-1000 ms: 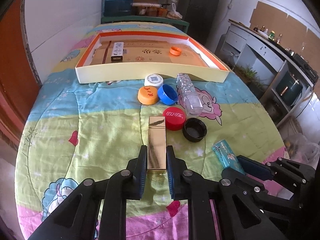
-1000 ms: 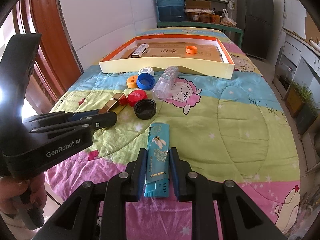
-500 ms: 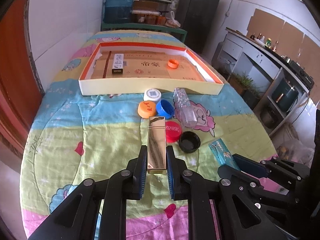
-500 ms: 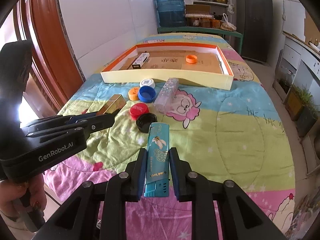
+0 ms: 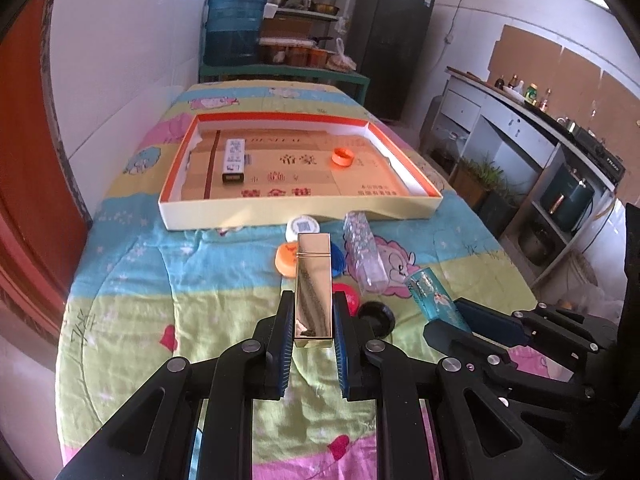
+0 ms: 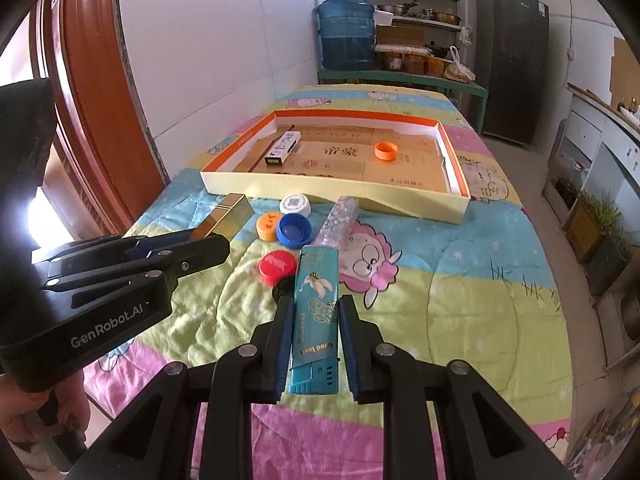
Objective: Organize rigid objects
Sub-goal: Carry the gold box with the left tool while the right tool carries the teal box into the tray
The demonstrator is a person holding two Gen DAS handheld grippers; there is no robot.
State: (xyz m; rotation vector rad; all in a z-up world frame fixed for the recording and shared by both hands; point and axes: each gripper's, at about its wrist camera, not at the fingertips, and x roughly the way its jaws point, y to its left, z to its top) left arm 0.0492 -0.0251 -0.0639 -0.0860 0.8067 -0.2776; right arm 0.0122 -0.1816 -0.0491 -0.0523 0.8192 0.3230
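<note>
Both grippers have lifted clear of the quilt point(image 5: 120, 300), left gripper point(image 5: 313, 322) clamping the gold lighter point(image 5: 313, 280), right gripper point(image 6: 313, 322) clamping the blue lighter point(image 6: 316, 312), ready for the tray point(image 5: 280, 210).

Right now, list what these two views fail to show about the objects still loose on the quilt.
- Blue cap: left wrist view, mostly hidden behind the gold lighter.
- Black cap: right wrist view, largely covered by the teal lighter and the right gripper fingers.
- Red cap: left wrist view, partly behind the left gripper.
- White cap label: too small to read.
</note>
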